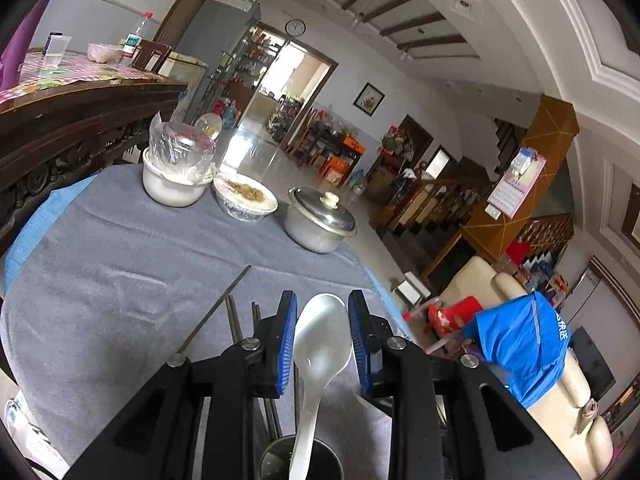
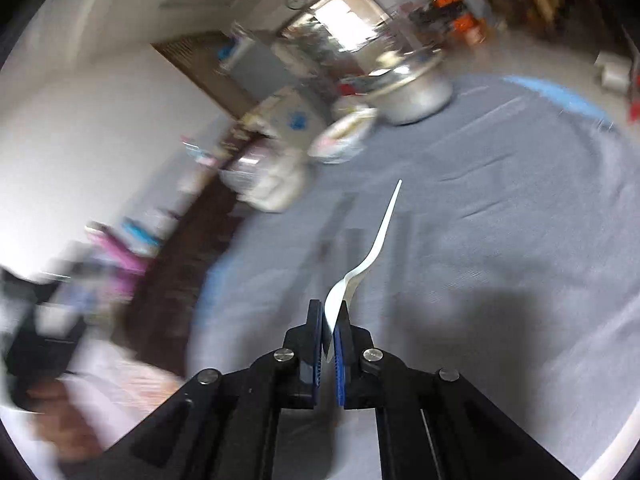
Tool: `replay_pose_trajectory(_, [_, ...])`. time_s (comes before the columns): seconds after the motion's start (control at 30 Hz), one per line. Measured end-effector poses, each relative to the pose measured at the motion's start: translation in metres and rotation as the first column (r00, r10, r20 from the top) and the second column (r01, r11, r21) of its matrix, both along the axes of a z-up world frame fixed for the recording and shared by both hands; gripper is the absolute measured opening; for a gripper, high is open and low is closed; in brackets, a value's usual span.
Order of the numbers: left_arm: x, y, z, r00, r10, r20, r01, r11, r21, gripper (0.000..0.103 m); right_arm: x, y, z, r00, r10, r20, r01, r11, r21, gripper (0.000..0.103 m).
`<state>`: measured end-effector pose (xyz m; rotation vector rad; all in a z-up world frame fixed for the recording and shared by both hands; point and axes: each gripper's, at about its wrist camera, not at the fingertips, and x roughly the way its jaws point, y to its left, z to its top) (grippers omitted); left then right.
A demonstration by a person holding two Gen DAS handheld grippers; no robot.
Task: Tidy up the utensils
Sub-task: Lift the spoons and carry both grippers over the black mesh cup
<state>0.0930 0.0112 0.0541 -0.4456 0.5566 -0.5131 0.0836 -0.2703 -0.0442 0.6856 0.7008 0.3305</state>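
**A:** Where was the spoon the right claw (image 2: 329,330) had?

**B:** A white plastic spoon (image 2: 374,248), its bowl end pinched edge-on between the closed pads and its thin handle reaching ahead over the grey-clothed table (image 2: 500,208). It looked light, stiff and slick, so a grip low on the bowl seemed likelier to hold than one on the narrow handle.

**A:** And the left claw (image 1: 322,346)?

**B:** Narrowly parted. A second white spoon (image 1: 320,344) stood between its pads in a metal holder (image 1: 276,460) just below; whether they pressed on it could not be told.

**A:** What did only the left view show?

**B:** Sharply, dark chopsticks (image 1: 234,320) beside that claw and a lidded pot (image 1: 320,220) far ahead. The right view was blurred.
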Motion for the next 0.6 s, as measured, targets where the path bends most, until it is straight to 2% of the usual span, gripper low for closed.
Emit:
replay_pose_trajectory(0.07, [-0.001, -0.002, -0.006, 1.0, 0.02, 0.008, -0.02, 1.0, 0.011, 0.028, -0.02, -0.008, 0.014, 0.998, 0.059, 0.038, -0.065, 0.982, 0.178, 0.006])
replay_pose_trajectory(0.1, [-0.001, -0.001, -0.009, 1.0, 0.025, 0.009, -0.025, 1.0, 0.01, 0.028, -0.03, -0.01, 0.019, 0.993, 0.1, 0.056, -0.111, 0.958, 0.264, 0.006])
replay_pose_trajectory(0.2, [0.0, 0.0, -0.022, 0.999, 0.041, -0.003, -0.041, 0.999, 0.001, 0.028, -0.048, -0.007, 0.028, 0.98, 0.186, 0.063, -0.196, 0.894, 0.402, 0.006])
replay_pose_trajectory(0.3, [0.0, 0.001, -0.031, 0.999, 0.038, -0.016, -0.038, 0.999, -0.019, 0.028, -0.062, 0.004, 0.027, 0.967, 0.255, 0.008, -0.229, 0.856, 0.463, 0.006])
replay_pose_trajectory(0.43, [-0.007, -0.003, -0.038, 0.999, 0.036, 0.011, -0.036, 0.999, -0.005, 0.028, -0.074, 0.026, 0.015, 0.94, 0.335, -0.058, -0.242, 0.778, 0.579, 0.006])
replay_pose_trajectory(0.6, [-0.013, -0.008, -0.044, 0.999, 0.028, 0.044, -0.029, 1.0, 0.01, 0.028, -0.075, 0.05, -0.007, 0.909, 0.355, -0.219, -0.165, 0.788, 0.593, 0.006])
